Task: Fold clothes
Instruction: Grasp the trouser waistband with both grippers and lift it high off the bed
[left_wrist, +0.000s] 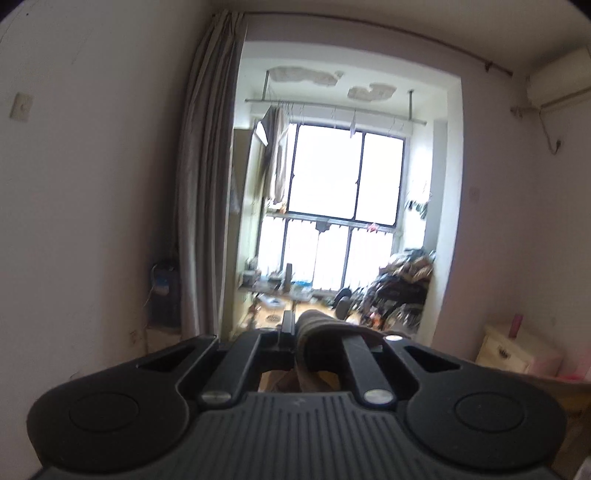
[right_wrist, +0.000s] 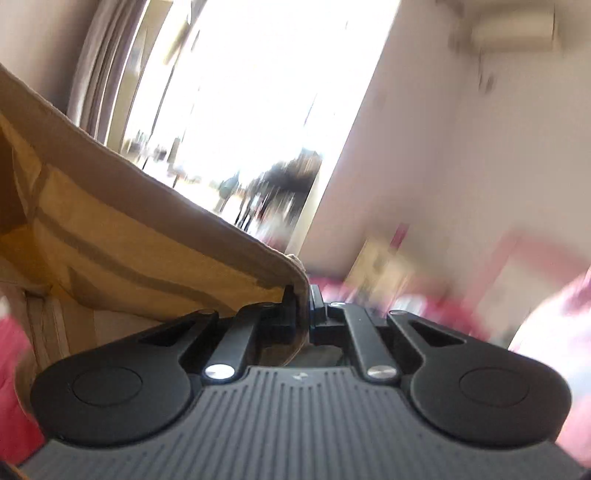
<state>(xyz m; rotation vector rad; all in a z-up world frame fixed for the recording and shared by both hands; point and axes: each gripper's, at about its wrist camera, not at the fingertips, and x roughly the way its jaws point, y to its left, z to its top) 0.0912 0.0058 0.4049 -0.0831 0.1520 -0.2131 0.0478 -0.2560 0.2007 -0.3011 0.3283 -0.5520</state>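
Note:
A tan-brown garment (right_wrist: 122, 236) hangs in the air and stretches away to the left in the right wrist view. My right gripper (right_wrist: 303, 295) is shut on its edge. My left gripper (left_wrist: 295, 332) is shut on a bunched, rolled part of the same brown cloth (left_wrist: 321, 332), which drapes over the right finger. Both grippers are held high and face the room's far wall and window. The rest of the garment is hidden below the gripper bodies.
A bright window (left_wrist: 332, 206) with a drying rack and clutter lies ahead. A grey curtain (left_wrist: 207, 177) hangs at its left. A cream bedside cabinet (left_wrist: 513, 350) stands at the right wall. Pink-red bedding (right_wrist: 546, 317) is blurred at the right.

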